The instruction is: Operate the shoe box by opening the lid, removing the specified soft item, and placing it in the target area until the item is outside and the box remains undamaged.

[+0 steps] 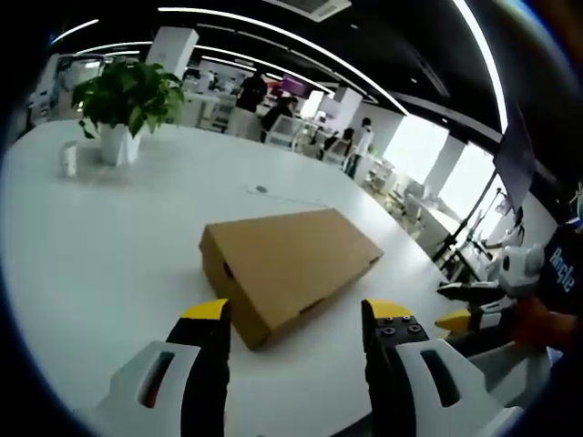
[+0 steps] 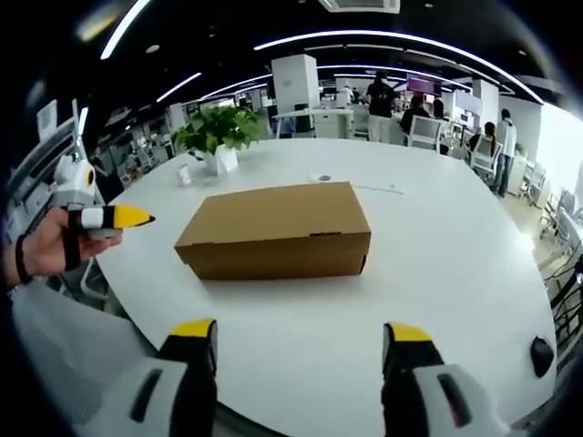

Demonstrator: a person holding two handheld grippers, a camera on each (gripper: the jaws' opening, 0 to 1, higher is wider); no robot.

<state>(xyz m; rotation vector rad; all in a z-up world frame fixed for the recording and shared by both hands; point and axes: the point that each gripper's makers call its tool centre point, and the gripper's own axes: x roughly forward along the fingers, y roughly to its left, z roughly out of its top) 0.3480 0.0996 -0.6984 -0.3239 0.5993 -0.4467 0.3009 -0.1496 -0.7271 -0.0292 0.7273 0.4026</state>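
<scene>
Left gripper (image 1: 296, 314): the two yellow-tipped fingers (image 1: 208, 314) stand spread wide apart with nothing between them, hovering above the counter (image 1: 109, 246) just short of the near corner of the shoe box (image 1: 287, 264). No contact with the box is visible.

Right gripper (image 2: 301, 332): its fingers (image 2: 193, 330) are likewise spread wide and hold nothing. They sit near the counter edge, apart from the box, facing one long side of it.

In the right gripper view the left gripper appears at the left edge, gripped by a hand (image 2: 41, 246); its yellow tips there look close together, but that sideways angle does not settle the gap. In the left gripper view the right gripper shows at the right edge, held by a person's hand, its yellow tip pointing toward the box.

The shoe box is plain brown cardboard, lying flat on the white counter with its lid down and closed. The soft item is not visible from outside.

Beyond the box, a small round inlay (image 1: 262, 189) sits in the counter surface. A potted plant (image 1: 127, 96) in a white pot stands at the far end, well apart from the box
</scene>
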